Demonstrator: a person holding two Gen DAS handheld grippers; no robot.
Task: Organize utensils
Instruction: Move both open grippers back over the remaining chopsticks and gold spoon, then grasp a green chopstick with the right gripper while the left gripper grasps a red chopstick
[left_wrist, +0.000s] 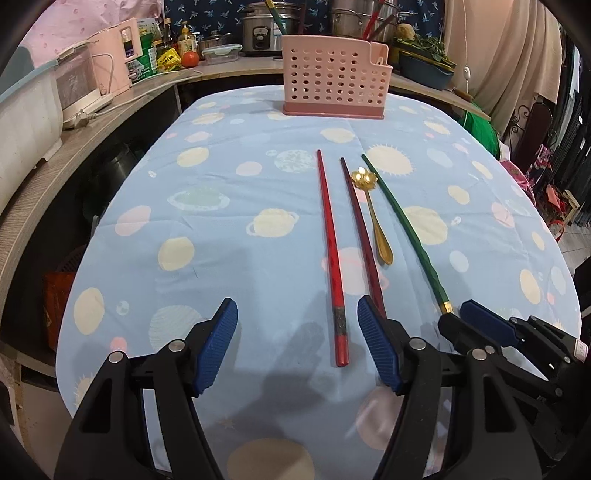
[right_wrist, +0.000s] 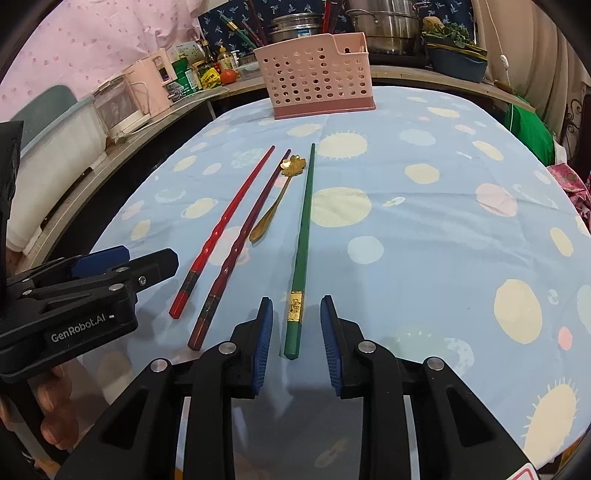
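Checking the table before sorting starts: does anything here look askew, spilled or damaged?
Nothing spilled or broken. The three chopsticks don't match: bright red chopstick, dark maroon chopstick, green chopstick with gold band. The gold flower-bowl spoon lies between them, far from the pink perforated holder.

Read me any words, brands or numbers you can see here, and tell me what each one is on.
"GenRobot.AI": on the left gripper body.
Labels on the bottles and packets on the shelf: too small and blurred to read.
Gold band on the green chopstick: marking illegible.
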